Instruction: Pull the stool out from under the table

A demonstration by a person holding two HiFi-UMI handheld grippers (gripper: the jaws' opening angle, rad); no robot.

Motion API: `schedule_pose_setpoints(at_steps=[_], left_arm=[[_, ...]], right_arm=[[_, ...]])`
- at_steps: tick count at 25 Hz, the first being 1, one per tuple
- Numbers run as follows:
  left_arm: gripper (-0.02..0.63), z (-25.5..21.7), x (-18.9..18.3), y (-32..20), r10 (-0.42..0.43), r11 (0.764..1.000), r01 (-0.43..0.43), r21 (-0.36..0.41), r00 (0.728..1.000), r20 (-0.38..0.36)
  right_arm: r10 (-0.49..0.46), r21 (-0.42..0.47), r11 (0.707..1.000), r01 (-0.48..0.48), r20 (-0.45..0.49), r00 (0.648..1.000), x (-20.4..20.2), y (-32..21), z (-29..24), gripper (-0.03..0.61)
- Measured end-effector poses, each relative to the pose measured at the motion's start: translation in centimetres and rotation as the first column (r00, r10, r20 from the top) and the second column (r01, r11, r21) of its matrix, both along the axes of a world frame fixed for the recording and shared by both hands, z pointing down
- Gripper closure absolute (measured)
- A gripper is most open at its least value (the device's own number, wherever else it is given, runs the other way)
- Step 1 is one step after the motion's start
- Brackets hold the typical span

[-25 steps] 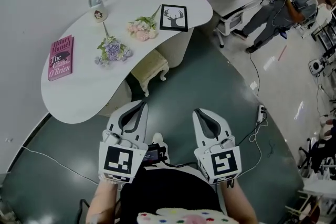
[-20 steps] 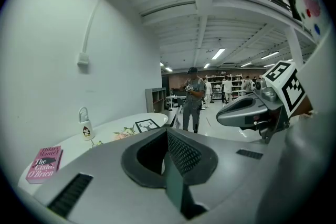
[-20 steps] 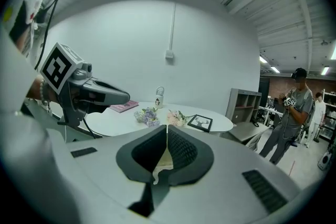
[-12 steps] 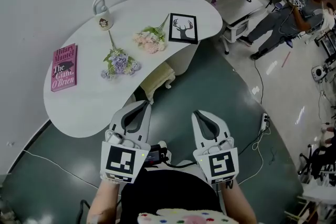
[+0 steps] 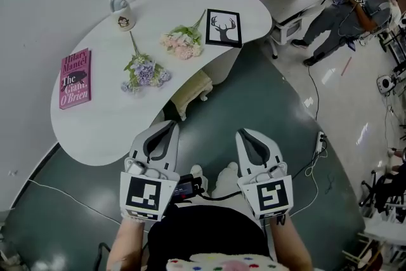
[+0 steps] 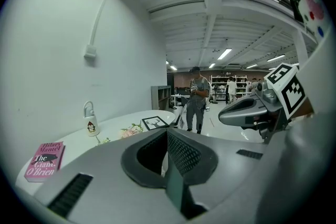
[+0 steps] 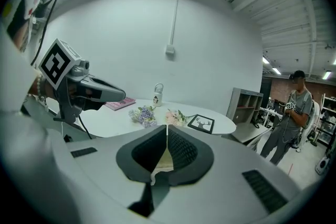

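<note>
Facing the white worktop (image 5: 108, 127), the left gripper (image 5: 170, 126) and right gripper (image 5: 245, 134) hang side by side, jaws closed on nothing, likely lined up for a reach toward the cream stool (image 5: 192, 87), tucked half under the worktop's near edge, well apart from both.

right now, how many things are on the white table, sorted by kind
flower bunches: 2 (purple flower bunch, pink flower bunch)
pink book: 1
white handled container: 1
framed deer picture: 1
total on the table: 5
</note>
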State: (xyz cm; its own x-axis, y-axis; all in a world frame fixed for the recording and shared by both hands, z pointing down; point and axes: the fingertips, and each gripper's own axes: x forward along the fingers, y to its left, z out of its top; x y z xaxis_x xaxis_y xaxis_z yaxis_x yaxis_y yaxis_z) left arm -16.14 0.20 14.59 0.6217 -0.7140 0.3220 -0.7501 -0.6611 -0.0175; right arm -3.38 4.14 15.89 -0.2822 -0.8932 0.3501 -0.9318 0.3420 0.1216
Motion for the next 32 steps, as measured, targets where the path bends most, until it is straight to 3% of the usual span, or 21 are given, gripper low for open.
schedule_pose_setpoints(at_steps=[13, 27, 32], left_arm=[[0.598, 0.5, 0.6, -1.6, -0.064, 0.998, 0.063, 0.016, 0.996, 0.065], [0.598, 2.6, 4.1, -2.1, -0.144, 0.988, 0.143, -0.054, 0.989, -0.019], [0.598, 5.1, 5.0, -3.0, -0.148, 0.986, 0.149, -0.079, 0.989, 0.028]], right_arm=[[-0.039, -0.040, 0.998, 0.039, -0.004, 0.999, 2.7, -1.0, 1.3, 0.543], [-0.147, -0.042, 0.988, 0.148, 0.026, 0.989, 5.2, -2.9, 3.8, 0.543], [-0.207, -0.064, 0.976, 0.207, 0.013, 0.978, 6.1, -4.0, 6.4, 0.543]])
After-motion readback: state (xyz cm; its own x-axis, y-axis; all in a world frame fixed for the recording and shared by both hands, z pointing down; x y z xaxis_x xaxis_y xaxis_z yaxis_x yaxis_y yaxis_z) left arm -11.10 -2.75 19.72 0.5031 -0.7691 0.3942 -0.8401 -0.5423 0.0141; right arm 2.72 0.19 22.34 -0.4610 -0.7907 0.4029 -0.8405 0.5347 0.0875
